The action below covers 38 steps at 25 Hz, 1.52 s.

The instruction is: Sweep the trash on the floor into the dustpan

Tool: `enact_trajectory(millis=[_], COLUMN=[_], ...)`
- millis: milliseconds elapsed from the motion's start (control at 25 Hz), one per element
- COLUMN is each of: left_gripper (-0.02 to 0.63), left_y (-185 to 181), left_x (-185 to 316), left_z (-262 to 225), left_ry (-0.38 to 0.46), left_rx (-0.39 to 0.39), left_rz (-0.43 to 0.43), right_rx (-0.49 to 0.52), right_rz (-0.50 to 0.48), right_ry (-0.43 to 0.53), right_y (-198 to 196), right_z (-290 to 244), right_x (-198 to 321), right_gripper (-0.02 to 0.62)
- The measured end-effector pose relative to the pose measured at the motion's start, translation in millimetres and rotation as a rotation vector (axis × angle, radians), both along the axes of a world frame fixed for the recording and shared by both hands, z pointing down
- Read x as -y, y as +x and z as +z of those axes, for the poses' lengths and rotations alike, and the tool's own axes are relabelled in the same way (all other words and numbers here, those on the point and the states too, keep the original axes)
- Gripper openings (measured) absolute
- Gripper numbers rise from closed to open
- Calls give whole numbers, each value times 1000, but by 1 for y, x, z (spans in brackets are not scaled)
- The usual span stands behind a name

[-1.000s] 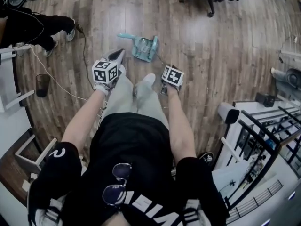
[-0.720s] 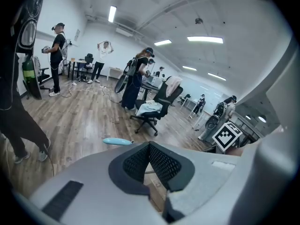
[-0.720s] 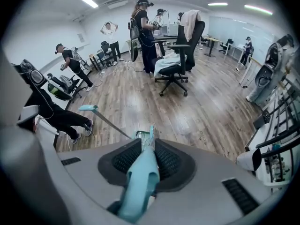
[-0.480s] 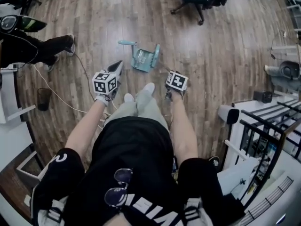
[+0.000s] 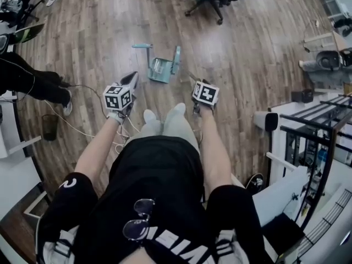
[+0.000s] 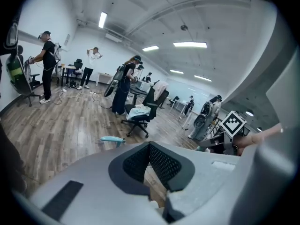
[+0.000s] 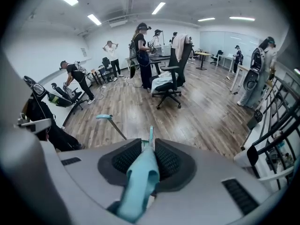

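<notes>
Here we are, the person standing mid-room, both arms down. The teal dustpan (image 5: 163,69) sits on the wooden floor (image 5: 247,65) in the upper middle of the head view, just ahead of their feet. A second teal grip (image 5: 142,47) rises on a thin rod at its upper left, and I'd guess that's the brush.

Right gripper (image 7: 151,144): jaws pressed onto a teal handle (image 7: 140,182) that runs out between the pads towards the dustpan. I take it for the pan's own handle, though I can't trace the join.

Left gripper (image 6: 150,146): pads together at the tips with nothing between them, only floor showing past them. It hangs at centre left of the head view, near the pan but apart from it.

As for trash, I can't pick any out on the boards from here.

My read is that this is the setting-up step: pan in hand, brush not yet taken. The next move calls for the left jaws to spread and close round that upright grip, while the right keeps the pan's lip flat on the floor.
</notes>
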<state>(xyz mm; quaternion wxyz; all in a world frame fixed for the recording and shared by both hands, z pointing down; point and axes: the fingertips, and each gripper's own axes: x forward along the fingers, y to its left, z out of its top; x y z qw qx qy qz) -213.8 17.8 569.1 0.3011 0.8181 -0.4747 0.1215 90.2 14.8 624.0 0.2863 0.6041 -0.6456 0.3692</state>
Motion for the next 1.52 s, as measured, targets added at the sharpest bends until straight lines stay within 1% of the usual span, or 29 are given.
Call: enact_trajectory(millis=[80, 160, 320, 400, 520, 720, 880, 1040, 1120, 1280, 1400, 1480, 1520], left_gripper=[-2, -2, -2, -2, -2, -2, -2, -2, -2, -2, -2, -2, -2], left_y=[5, 11, 21, 31, 54, 92, 112, 130, 138, 148, 150, 151, 151], left_x=[-8, -16, -27, -32, -37, -49, -52, -50, -50, -52, -53, -54, -54], left_z=[-3, -5, -9, -11, -15, -18, -19, -20, -22, -24, -24, -24, -25], left_ry=[1, 1, -6, -11, -11, -4, -3, -1, 0, 5, 7, 9, 10], left_rx=[6, 15, 39, 47, 62, 66, 71, 74, 74, 75, 79, 81, 81], left_rz=[1, -1, -13, -20, -23, -28, -25, -23, -23, -19, -20, -21, -20], right_rx=[0, 21, 29, 57, 54, 64, 56, 38, 31, 51, 25, 24, 42], right_rz=[11, 18, 2, -7, -5, 4, 6, 7, 16, 24, 30, 22, 15], right_ry=[4, 5, 29, 22, 4, 7, 23, 22, 7, -4, -15, -11, -11], right_y=[11, 17, 33, 41, 66, 109, 136, 162, 173, 183, 192, 191, 186], right_z=[-4, -7, -12, -14, -20, -21, -17, -13, -13, -11, -9, -9, -8], right_x=[-10, -17, -23, -27, -34, -48, -52, -58, -64, -70, -75, -76, -76], right_gripper=[83, 83, 83, 83, 83, 83, 83, 83, 83, 83, 83, 83, 83])
